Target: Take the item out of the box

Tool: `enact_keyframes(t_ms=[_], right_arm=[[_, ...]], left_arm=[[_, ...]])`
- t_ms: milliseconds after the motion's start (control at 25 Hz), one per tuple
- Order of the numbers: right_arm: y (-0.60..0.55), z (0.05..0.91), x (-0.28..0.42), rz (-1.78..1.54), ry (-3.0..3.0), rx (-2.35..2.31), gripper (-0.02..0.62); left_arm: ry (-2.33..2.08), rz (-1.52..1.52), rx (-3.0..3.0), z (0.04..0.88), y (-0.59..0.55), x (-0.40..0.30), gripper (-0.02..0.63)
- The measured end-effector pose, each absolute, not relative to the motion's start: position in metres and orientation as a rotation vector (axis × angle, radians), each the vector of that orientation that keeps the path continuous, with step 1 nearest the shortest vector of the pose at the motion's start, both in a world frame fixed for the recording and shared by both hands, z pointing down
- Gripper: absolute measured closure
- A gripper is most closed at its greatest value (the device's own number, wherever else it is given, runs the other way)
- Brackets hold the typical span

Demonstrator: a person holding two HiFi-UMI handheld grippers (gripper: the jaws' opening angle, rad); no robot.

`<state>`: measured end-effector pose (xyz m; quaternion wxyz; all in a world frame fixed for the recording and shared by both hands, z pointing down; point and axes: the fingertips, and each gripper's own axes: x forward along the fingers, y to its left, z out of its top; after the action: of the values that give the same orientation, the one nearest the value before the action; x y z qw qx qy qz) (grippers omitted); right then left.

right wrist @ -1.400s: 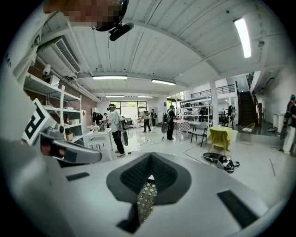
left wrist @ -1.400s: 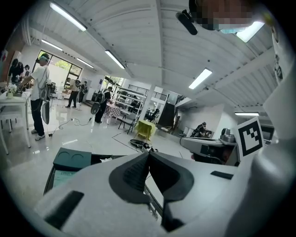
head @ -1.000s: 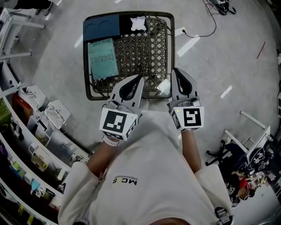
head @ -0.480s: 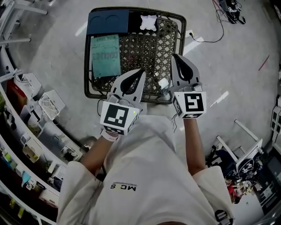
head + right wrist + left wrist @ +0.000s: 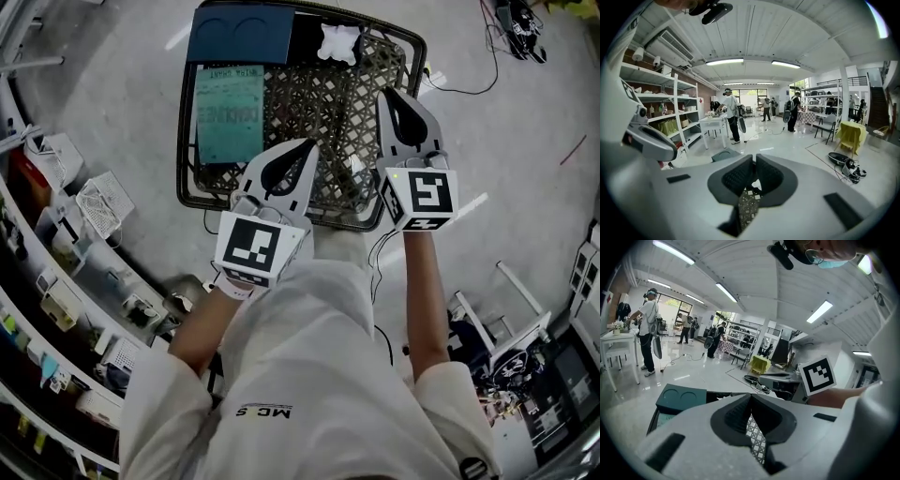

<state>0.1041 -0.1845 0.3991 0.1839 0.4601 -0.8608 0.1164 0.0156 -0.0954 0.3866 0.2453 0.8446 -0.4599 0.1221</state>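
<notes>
A dark woven box (image 5: 300, 94) is seen from above, set on a pale grey floor (image 5: 506, 141). Inside it, a dark blue tray (image 5: 239, 33) with two round hollows is placed in the far left corner. A teal printed sheet (image 5: 228, 112) is laid along the left side, and a small white item (image 5: 337, 42) is lodged against the far edge. The left hand-held gripper (image 5: 307, 148) is held above the box's near edge, jaws pressed together with nothing between them. The right hand-held gripper (image 5: 386, 94) is poised over the box's right side, jaws likewise closed and empty. Both are kept apart from the three items. Shelving (image 5: 56, 234) is ranged along the floor's left edge, and a cable (image 5: 464, 86) is trailed beyond the box's far right corner.
</notes>
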Motion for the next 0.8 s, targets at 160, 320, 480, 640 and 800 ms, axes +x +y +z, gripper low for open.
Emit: enact_keyframes(t_ms=[160,320,480,640,800], right_arm=[[-0.207,0.427,0.092,0.360,-2.423,1.230,0.549],[-0.227,0.454,0.082,0.386,-2.417,1.185,0.503],[-0.249,0.480,0.072,0.362,-2.409,1.155,0.503],[-0.261,0.511,0.066,0.373,-2.391,1.110,0.503],[-0.274,0.539,0.059,0.368,-2.359,1.059,0.503]], left_arm=[[-1.261,0.346,2.295,0.404,-0.112,0.015,0.581],[-1.281,0.335,2.265,0.418,-0.127,0.013,0.581],[-1.298,0.352,2.266,0.438,-0.141,0.008,0.581],[-1.305,0.372,2.248,0.456,-0.149,0.009,0.581],[-1.297,0.388,2.235,0.471,-0.157,0.008,0.581]])
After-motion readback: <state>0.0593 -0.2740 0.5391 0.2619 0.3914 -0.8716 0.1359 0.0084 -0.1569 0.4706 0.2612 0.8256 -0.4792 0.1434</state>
